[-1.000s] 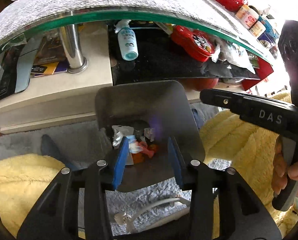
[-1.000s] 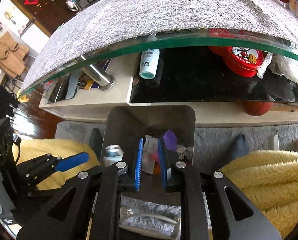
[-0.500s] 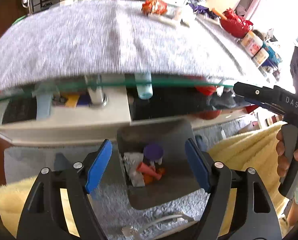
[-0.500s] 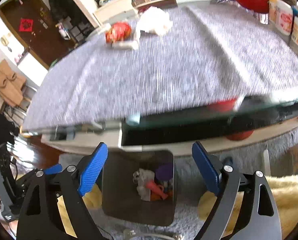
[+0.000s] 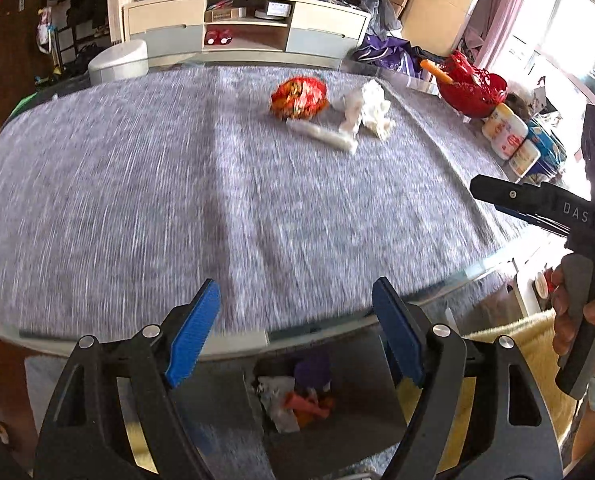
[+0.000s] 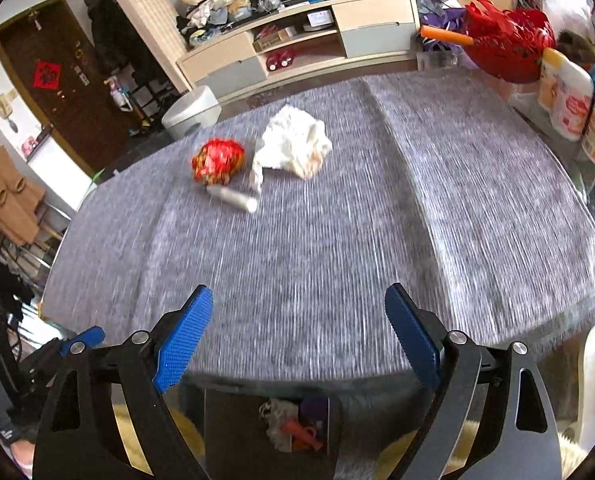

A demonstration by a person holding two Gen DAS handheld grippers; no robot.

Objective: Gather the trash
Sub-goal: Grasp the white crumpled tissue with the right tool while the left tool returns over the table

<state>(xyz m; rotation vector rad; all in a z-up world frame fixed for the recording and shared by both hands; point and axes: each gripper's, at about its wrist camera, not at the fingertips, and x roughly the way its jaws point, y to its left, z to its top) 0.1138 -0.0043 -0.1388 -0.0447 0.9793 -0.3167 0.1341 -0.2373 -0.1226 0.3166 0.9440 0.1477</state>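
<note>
I have both grippers up over the near edge of the tabletop (image 5: 177, 208), which is covered in a grey cloth. My left gripper (image 5: 297, 336) has just been opening and its blue pads now stand wide apart with nothing between them. My right gripper (image 6: 297, 336) has likewise just been opening; its pads are spread wide and hold nothing. In the left view I can see the right gripper off at the right edge, with a hand (image 5: 593, 320) wrapped round its grip.

Below the near edge, on the floor, sits the grey bin (image 6: 225, 432), open at the top. Inside it I can make out crumpled white paper (image 5: 277, 400), an orange-red piece (image 5: 305, 404) and something purple (image 5: 311, 370).

Trash still lies on the tabletop, well apart from both grippers, toward the far edge: a crumpled red wrapper (image 6: 217, 160), a white tissue wad (image 6: 293, 144) just beside it, and a thin white stick (image 6: 233, 198) lying in front of the wrapper. The frames are blurred, so I cannot tell whether these three touch.

At the far right corner stand a red basket (image 6: 505, 44) and some white tubs (image 6: 565, 100)
</note>
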